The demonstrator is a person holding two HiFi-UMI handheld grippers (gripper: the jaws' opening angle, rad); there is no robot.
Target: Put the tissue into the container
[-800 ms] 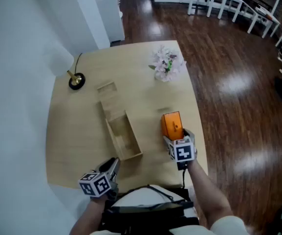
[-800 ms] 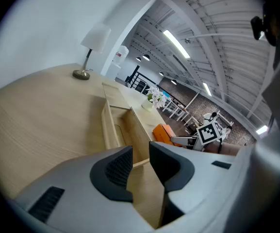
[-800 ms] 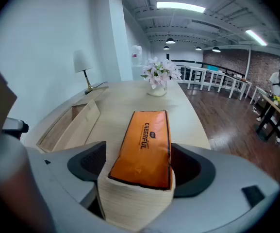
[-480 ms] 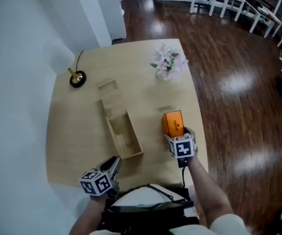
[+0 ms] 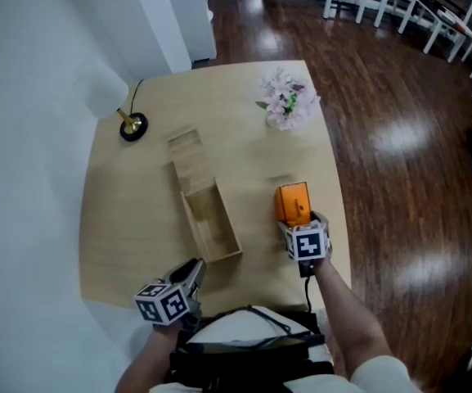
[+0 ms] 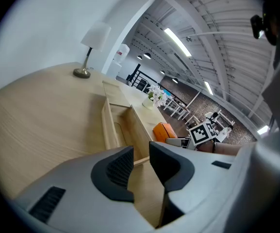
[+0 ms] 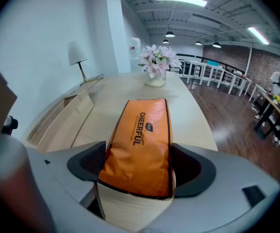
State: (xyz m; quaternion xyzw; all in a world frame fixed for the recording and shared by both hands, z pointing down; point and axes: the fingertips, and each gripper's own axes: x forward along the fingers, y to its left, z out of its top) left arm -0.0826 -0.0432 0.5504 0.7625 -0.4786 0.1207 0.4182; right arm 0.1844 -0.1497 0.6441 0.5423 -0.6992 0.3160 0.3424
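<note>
Between the jaws of the right gripper (image 7: 139,165) lies the orange plastic pack of tissues (image 7: 142,144), its white-papered near end toward the camera and its length running away from the jaws. The jaws stand spread wide, one pad at each long side of the pack, at or just off the wrapper; no dent shows there, so I judge they are not yet squeezing. Over the last moment almost nothing has changed: the pack rests on the same patch of table and the gripper has stayed straddling it, only the head view has drifted a little. That suggests the approach is done and the closing and lifting are still to come.

Ahead and to the left of those jaws sits the open, oblong, pale wooden container (image 5: 234,234), empty, with its flat wooden lid (image 5: 188,158) lying at its far end. The left gripper (image 6: 140,154) holds near the container's near end, its jaws only narrowly parted with nothing between them.

All this sits on a light wooden table (image 5: 129,211). Far beyond the jaws stand a vase of pale pink flowers (image 5: 287,101) and a white-shaded lamp (image 6: 93,38) on a brass base by the white wall (image 5: 23,137). Around it runs a dark polished wood floor (image 5: 399,137), with white tables (image 5: 383,2) farther off.
</note>
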